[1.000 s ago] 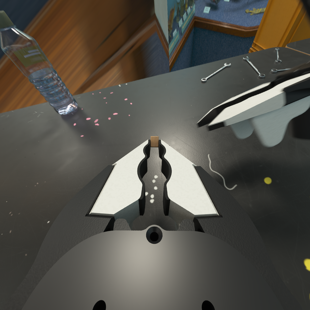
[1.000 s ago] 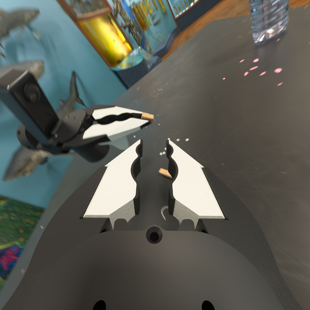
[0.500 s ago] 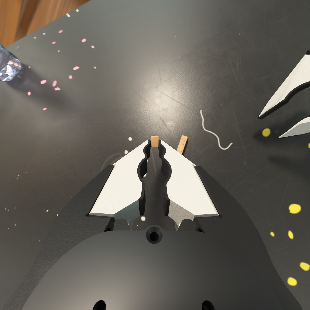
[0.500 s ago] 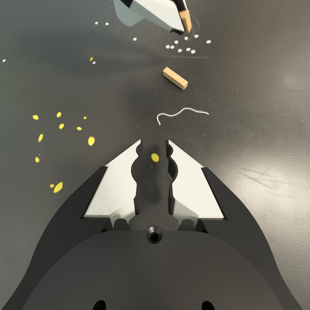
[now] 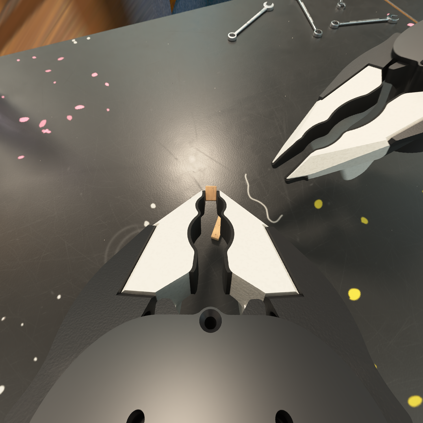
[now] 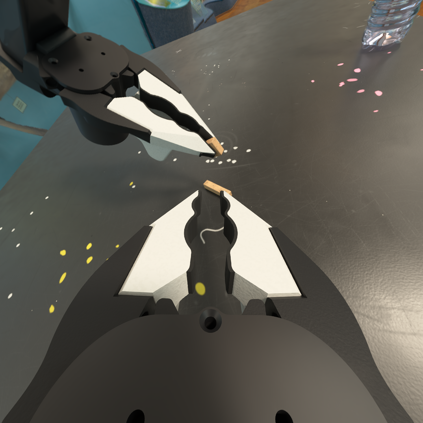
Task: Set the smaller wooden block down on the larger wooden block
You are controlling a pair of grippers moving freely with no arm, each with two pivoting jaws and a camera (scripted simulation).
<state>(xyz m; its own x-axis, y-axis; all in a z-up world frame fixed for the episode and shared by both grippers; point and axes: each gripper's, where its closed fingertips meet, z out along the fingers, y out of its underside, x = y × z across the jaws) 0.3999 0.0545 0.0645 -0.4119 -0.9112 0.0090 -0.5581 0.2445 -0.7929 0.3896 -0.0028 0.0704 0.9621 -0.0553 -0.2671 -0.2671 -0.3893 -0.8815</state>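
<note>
My left gripper (image 5: 211,197) is shut on the smaller wooden block (image 5: 210,191) at its fingertips and holds it above the dark table (image 5: 160,114). The larger wooden block (image 5: 216,229) lies flat on the table below, seen through the gap between the left fingers. In the right wrist view the left gripper (image 6: 214,150) holds the small block (image 6: 215,146) up and behind the larger block (image 6: 215,186). My right gripper (image 6: 210,193) is open and empty, its tips just short of the larger block. It also shows at the right of the left wrist view (image 5: 279,172).
A white thread (image 5: 258,201) lies on the table right of the blocks. Several wrenches (image 5: 251,21) lie at the far edge. A clear water bottle (image 6: 389,23) stands far off. Pink, yellow and white spots mark the tabletop. The table's edge runs behind the left gripper (image 6: 68,109).
My left gripper has moved over the larger block, which now shows between its fingers instead of beside its right tip. My right gripper has moved closer to the larger block and looks less steeply down.
</note>
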